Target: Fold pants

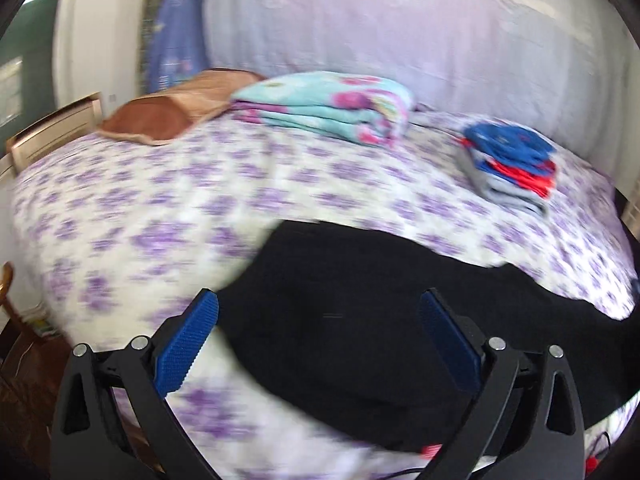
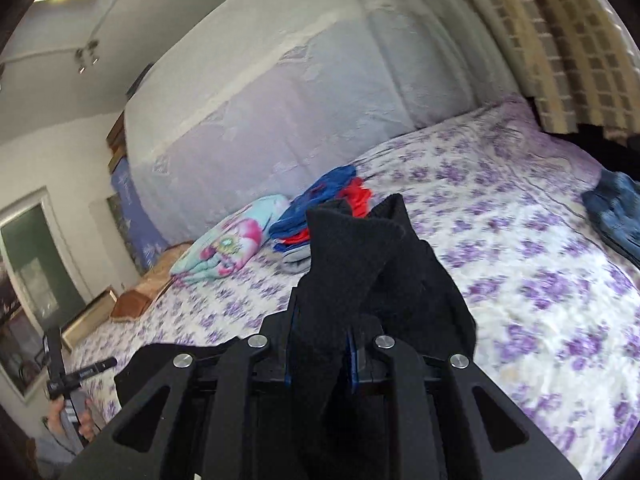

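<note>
The black pants lie on the bed, spread over its purple-flowered sheet near the front edge, with part of them lifted off it. In the right wrist view the right gripper is clamped on a bunched fold of the black cloth: the fabric fills the narrow gap between its blue pads and stands up past them in a peaked clump, while the rest drapes down toward the sheet on either side. The left gripper has its jaws wide apart and grips nothing; the dark cloth lies directly ahead of it and below, between the lines of its two fingers but not touching the pads as far as the blurred picture shows.

Taking the pants as the landmark, their long axis seems to run across the left wrist view, from just ahead of the left gripper away toward the right edge, where the cloth narrows. The free end is therefore nearer the left gripper, which looks better placed to take the next hold. Beyond the pants, toward the draped headboard, sit a folded turquoise blanket, a stack of blue and red clothes and a brown pillow. Blue denim lies far to the pants' right.

No brand, label or writing can be read; the small tag on the handle at the left edge of the right wrist view is too blurred.
</note>
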Demonstrator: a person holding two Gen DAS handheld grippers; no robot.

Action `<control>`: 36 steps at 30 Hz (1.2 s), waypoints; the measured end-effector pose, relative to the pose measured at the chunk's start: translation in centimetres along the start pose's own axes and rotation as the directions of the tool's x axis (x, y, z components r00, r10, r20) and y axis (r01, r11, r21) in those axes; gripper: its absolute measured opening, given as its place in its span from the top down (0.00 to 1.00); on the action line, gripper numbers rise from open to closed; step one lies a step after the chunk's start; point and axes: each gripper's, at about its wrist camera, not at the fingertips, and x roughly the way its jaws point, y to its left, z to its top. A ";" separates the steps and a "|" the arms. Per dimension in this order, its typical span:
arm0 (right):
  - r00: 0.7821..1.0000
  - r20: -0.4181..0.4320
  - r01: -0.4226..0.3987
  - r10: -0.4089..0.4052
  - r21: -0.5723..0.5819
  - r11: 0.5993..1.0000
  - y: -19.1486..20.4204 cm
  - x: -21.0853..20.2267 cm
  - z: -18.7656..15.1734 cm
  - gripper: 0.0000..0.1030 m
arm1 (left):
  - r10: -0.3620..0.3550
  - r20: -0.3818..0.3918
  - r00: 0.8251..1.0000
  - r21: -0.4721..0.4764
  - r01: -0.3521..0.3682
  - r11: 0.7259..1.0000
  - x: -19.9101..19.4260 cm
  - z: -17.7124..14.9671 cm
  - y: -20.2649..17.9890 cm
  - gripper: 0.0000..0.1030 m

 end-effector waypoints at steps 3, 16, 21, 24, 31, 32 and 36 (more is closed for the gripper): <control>0.995 -0.096 -0.049 0.036 -0.136 0.989 5.3 4.2 -1.8 0.82 | 0.064 0.010 0.998 -0.072 -0.063 0.995 -0.8 -0.2 4.6 0.04; 0.922 -0.387 -0.227 -0.009 -0.560 0.797 16.0 8.3 -10.8 0.40 | 0.014 -0.020 1.000 -0.149 -0.017 0.989 0.4 -1.7 8.3 0.04; 0.973 -0.230 -0.122 0.008 -0.483 0.867 15.1 6.5 -6.2 0.41 | -0.005 -0.042 0.999 -0.130 -0.001 0.991 1.3 -2.0 7.4 0.04; 0.971 -0.223 -0.020 -0.089 -0.444 0.896 13.6 9.3 -5.9 0.41 | -0.026 -0.062 0.998 -0.127 0.018 0.992 1.8 -2.3 7.1 0.04; 0.894 -0.433 -0.058 -0.111 -0.359 0.932 10.9 13.6 -9.2 0.25 | -0.092 -0.138 0.986 -0.158 0.069 0.985 3.9 -3.1 6.4 0.04; 0.901 -0.423 -0.057 -0.095 -0.332 0.941 10.6 13.1 -8.9 0.25 | -0.106 -0.149 0.983 -0.173 0.079 0.982 4.4 -3.2 6.4 0.04; 0.934 -0.356 -0.073 -0.019 -0.245 0.967 9.2 10.5 -8.3 0.17 | -0.117 -0.143 0.983 -0.210 0.085 0.974 5.6 -2.8 6.6 0.04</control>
